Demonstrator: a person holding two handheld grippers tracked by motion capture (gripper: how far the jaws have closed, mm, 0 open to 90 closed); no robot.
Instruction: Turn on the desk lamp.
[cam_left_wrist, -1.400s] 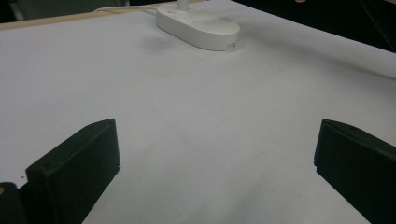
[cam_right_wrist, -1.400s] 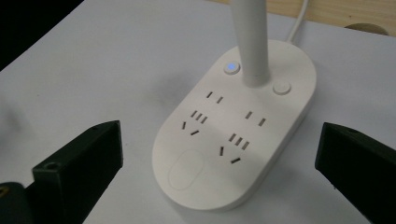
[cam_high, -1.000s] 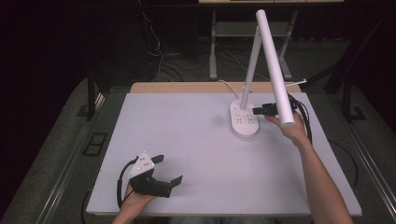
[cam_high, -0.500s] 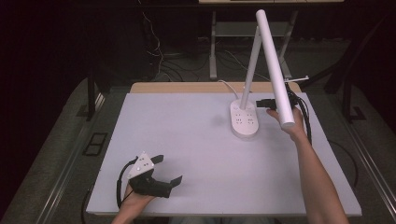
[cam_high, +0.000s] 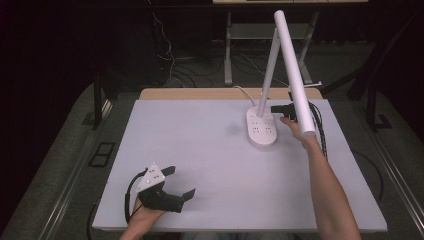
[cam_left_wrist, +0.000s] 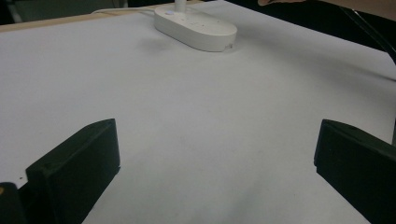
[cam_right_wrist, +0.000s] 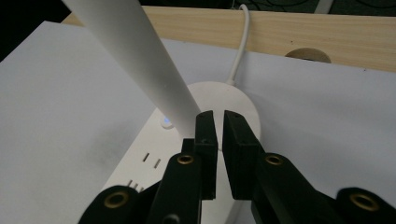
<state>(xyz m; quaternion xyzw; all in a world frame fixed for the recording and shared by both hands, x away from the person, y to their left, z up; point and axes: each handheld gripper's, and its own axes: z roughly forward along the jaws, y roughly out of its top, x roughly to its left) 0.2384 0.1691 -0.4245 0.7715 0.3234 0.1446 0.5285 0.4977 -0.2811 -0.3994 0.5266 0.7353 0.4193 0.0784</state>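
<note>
Covering most of the wooden tabletop (cam_high: 200, 93) is a white sheet (cam_high: 210, 160), with dark floor and tangled cables (cam_high: 175, 50) beyond the far edge. A white desk lamp (cam_high: 262, 131) (sockets in its base) stands far right. The right hand-held gripper (cam_high: 276, 108) hovers just beside its stem, jaws nearly closed on nothing. The left hand-held gripper (cam_high: 180, 182) rests spread wide near the front edge, with bare sheet ahead of it.

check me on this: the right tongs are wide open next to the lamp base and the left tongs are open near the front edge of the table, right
Not quite. The right tongs are nearly shut, not wide open, as the right gripper view shows. They are beside the lamp base, and the left tongs are open near the table's front edge.
</note>
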